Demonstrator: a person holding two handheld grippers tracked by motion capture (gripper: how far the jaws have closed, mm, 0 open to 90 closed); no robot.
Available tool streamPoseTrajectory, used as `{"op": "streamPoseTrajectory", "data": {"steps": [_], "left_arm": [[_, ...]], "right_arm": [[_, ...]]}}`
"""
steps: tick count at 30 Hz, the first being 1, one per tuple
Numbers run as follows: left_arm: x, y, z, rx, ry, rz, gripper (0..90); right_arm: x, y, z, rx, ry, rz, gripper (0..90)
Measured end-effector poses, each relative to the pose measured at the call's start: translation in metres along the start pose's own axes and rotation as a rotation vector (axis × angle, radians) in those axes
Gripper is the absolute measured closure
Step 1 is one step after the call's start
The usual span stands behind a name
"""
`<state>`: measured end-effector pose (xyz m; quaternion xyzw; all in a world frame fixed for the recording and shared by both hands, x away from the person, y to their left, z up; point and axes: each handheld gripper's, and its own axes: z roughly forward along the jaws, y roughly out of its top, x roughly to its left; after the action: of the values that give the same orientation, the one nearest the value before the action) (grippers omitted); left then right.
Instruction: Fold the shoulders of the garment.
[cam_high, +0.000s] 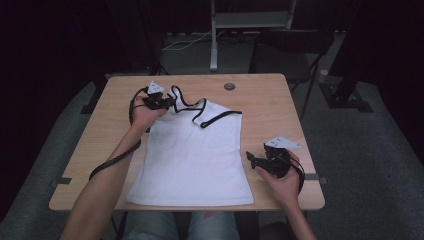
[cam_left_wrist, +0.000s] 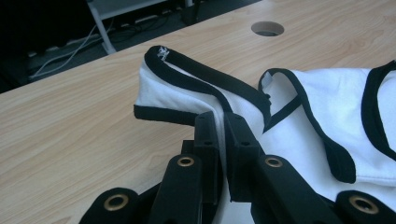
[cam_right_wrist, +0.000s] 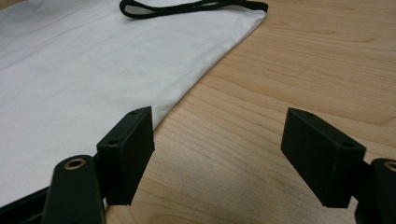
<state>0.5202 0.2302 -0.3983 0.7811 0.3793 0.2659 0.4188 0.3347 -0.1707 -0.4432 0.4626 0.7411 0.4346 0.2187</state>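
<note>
Your left hand-held gripper (cam_high: 167, 102) sits at the far left of the worktop (cam_high: 95, 145), its jaws pinched nearly together on the left shoulder strap (cam_left_wrist: 187, 81) of the white tank top (cam_high: 195, 155); in the left gripper view the two black pads press a fold of white cloth between them just below the black binding. That top lies flat across the middle of the worktop, hem toward you at the near edge, straps and neckline toward the far side, with the far-left strap lifted and crumpled where you hold it. Treat it as light, thin knit: it looks soft and limp, with no stiffness of its own, so whatever you lift is likely to drape and drag the rest along the wood. The black trim (cam_left_wrist: 299, 100) around the neck and armholes looks thicker than the body cloth and should give a firmer bite; a pinch on a single layer of the body may slip or stretch. Nothing here is fragile, though a hard pull from one corner could skew the whole piece. On the right, your right hand-held gripper (cam_high: 252, 161) rests on the worktop just beside the top's right side edge (cam_right_wrist: 205, 77), jaws spread wide and holding nothing. A sensible place for it is that right edge or the right strap (cam_high: 220, 116), taking hem or binding.
</note>
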Motion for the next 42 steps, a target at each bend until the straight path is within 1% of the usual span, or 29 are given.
{"op": "streamPoseTrajectory", "data": {"steps": [3, 10, 11, 16, 23, 27, 31, 33, 35, 37, 38, 42], "left_arm": [[-0.003, -0.001, -0.002, -0.005, 0.004, 0.01, 85.0], [-0.012, -0.007, -0.005, 0.002, 0.006, 0.053, 85.0], [-0.013, -0.008, -0.005, 0.009, 0.007, 0.063, 85.0], [-0.02, -0.017, -0.006, 0.023, 0.003, 0.083, 84.9], [-0.029, -0.031, -0.005, 0.048, -0.019, 0.108, 84.4], [-0.033, -0.036, -0.007, 0.068, -0.042, 0.127, 82.4], [-0.036, -0.041, -0.011, 0.056, -0.052, 0.142, 78.0], [-0.038, -0.043, -0.013, 0.06, -0.07, 0.148, 75.4], [-0.04, -0.045, -0.016, 0.068, -0.095, 0.17, 72.9], [-0.043, -0.047, -0.018, 0.073, -0.126, 0.178, 71.6], [-0.044, -0.047, -0.021, 0.078, -0.135, 0.184, 71.3], [-0.047, -0.048, -0.028, 0.097, -0.191, 0.192, 68.8]], "right_arm": [[0.001, 0.0, 0.0, -0.001, -0.002, -0.005, 25.0], [0.0, 0.0, 0.0, 0.0, 0.0, 0.0, 24.9], [0.0, 0.0, 0.0, 0.0, 0.0, 0.0, 24.9], [0.0, 0.0, 0.0, 0.002, -0.001, 0.0, 24.8], [0.0, 0.0, 0.0, 0.004, -0.001, 0.001, 24.8], [0.0, 0.0, 0.0, 0.004, -0.001, 0.001, 24.8], [0.0, 0.0, 0.001, 0.006, 0.0, 0.001, 24.7], [0.0, 0.0, 0.001, 0.006, -0.001, -0.001, 24.6], [0.001, 0.0, 0.001, 0.005, -0.002, -0.001, 24.6], [0.0, 0.0, 0.001, 0.007, -0.001, -0.001, 24.5], [0.0, 0.0, 0.001, 0.007, -0.002, -0.001, 24.5], [0.0, 0.0, 0.001, 0.006, -0.002, -0.001, 24.5]]}}
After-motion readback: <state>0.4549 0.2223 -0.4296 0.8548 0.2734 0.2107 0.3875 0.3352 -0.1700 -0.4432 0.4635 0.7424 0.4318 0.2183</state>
